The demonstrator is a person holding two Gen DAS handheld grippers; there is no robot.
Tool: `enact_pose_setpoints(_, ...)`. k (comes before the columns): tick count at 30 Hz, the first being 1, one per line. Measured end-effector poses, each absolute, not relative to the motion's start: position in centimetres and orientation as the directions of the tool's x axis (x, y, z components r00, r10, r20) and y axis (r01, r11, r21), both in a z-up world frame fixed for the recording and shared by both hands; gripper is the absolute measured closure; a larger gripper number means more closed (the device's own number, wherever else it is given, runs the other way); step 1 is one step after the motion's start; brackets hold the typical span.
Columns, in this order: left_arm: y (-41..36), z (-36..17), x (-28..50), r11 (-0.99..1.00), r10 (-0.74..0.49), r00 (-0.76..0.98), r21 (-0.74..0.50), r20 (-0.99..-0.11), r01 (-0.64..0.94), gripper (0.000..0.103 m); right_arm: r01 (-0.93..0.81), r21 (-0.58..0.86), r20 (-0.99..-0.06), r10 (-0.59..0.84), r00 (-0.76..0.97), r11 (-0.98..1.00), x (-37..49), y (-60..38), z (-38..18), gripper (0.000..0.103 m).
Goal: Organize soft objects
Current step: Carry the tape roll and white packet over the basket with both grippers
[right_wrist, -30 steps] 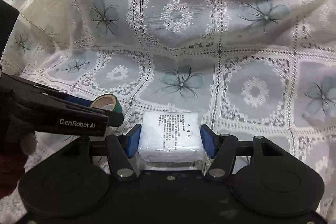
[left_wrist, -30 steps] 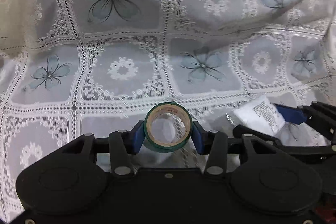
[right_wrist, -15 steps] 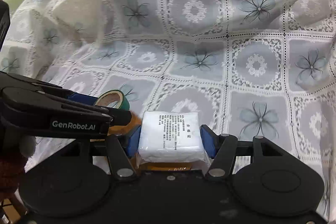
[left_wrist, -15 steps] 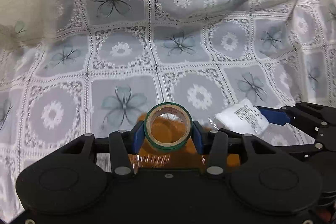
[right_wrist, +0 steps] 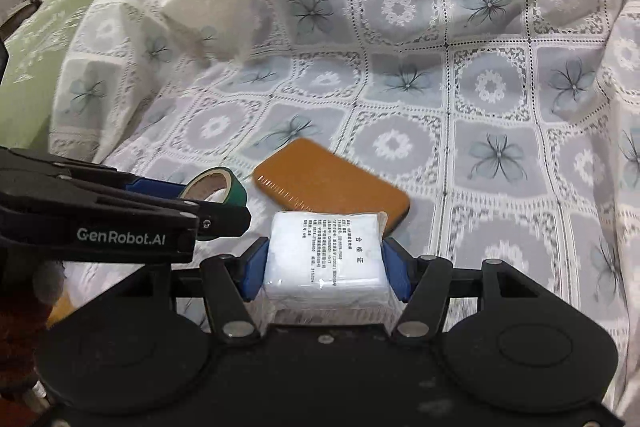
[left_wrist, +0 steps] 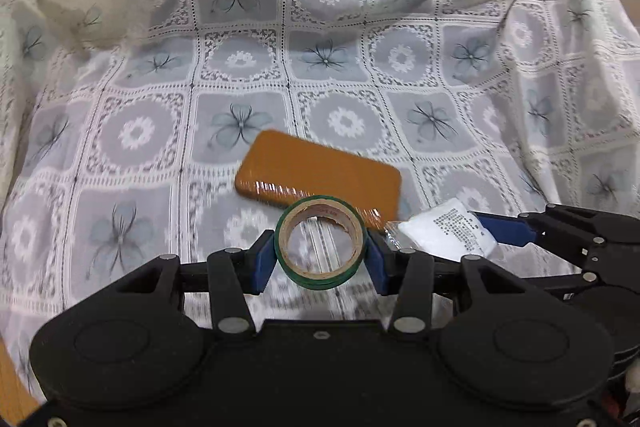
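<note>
My left gripper [left_wrist: 320, 259] is shut on a green tape roll [left_wrist: 320, 242], held upright above the cloth; the roll also shows in the right wrist view [right_wrist: 218, 187]. My right gripper [right_wrist: 325, 261] is shut on a white wrapped packet [right_wrist: 326, 257] with printed text; the packet shows at the right of the left wrist view [left_wrist: 448, 229]. An orange flat rectangular pad [left_wrist: 320, 173] lies on the lace cloth just beyond both grippers, also in the right wrist view [right_wrist: 332, 179]. The two grippers are side by side, left one to the left.
A white lace cloth with flower squares [left_wrist: 328, 59] covers the seat and rises at the back and sides. A green cushion [right_wrist: 36, 59] lies at the far left. A wood edge [left_wrist: 12, 387] shows at the bottom left.
Both grippers have pulled back and up from the cloth with their objects still held. The orange pad, hidden or partly hidden under them before, now lies in full view.
</note>
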State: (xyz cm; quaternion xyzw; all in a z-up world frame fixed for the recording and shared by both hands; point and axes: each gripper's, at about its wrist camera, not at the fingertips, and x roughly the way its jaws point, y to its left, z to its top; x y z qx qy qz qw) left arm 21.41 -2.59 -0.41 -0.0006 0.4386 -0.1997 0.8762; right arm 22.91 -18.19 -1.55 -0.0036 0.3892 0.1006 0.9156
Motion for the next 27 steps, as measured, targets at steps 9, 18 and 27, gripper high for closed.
enact_pose_setpoints(9,-1.2,-0.6,16.4,0.926,-0.354,0.531,-0.212,-0.77,0.311,0.057,-0.183,0.097,-0.726,0.195,0.66,0.978,16.8,-18.7,-1.2,0.043)
enact_pose_setpoints(18,-0.5,-2.6,13.3,0.935,-0.336,0.465,-0.23,-0.819,0.271,0.056,-0.125,0.115,-0.775,0.168,0.609,0.985,11.4,-20.8,-1.8,0.043)
enact_pose_setpoints(27,-1.4,-4.8,10.9,0.939,-0.306,0.387,-0.207,-0.87,0.276,0.056,-0.138,0.13,-0.801,0.185,0.569,0.982,9.5,-21.1,-1.9,0.043)
